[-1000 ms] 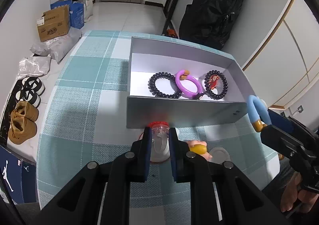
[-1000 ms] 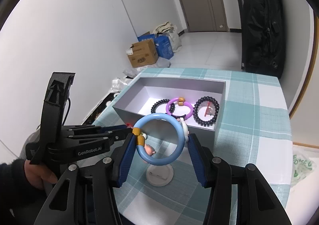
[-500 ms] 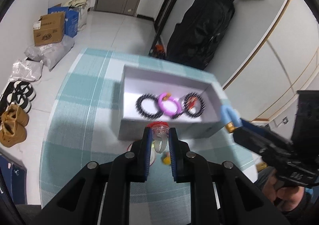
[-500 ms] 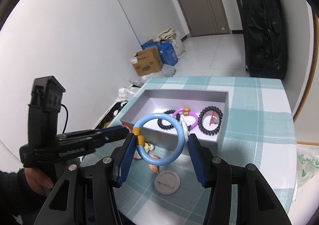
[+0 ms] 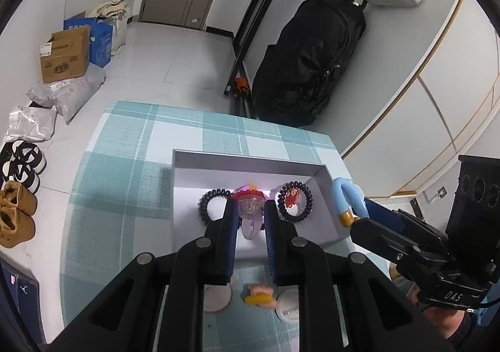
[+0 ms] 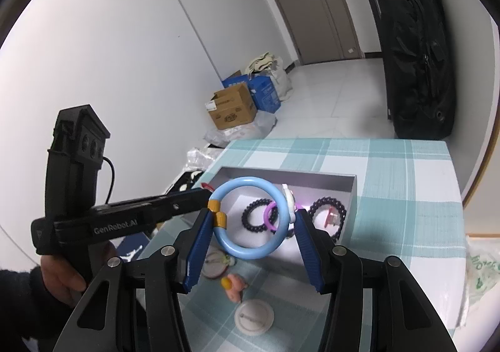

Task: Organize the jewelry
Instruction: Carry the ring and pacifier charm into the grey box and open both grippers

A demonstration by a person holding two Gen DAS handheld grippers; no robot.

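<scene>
While my left gripper (image 5: 250,220) hangs over the near edge of the gray box (image 5: 247,161), its fingers pinch a clear toy ring with a red top (image 5: 250,208). My right gripper (image 6: 250,224) holds a blue bangle (image 6: 250,217) tight, up above the box's right edge. Two dark bead bracelets (image 5: 295,202) and a purple ring (image 6: 271,216) lie inside. White discs (image 6: 253,317) sit on the bench (image 5: 125,164), near me.

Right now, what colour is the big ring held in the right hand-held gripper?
Light blue, with a yellow-orange band: the ring in the right hand-held gripper shows best in the right wrist view.
</scene>
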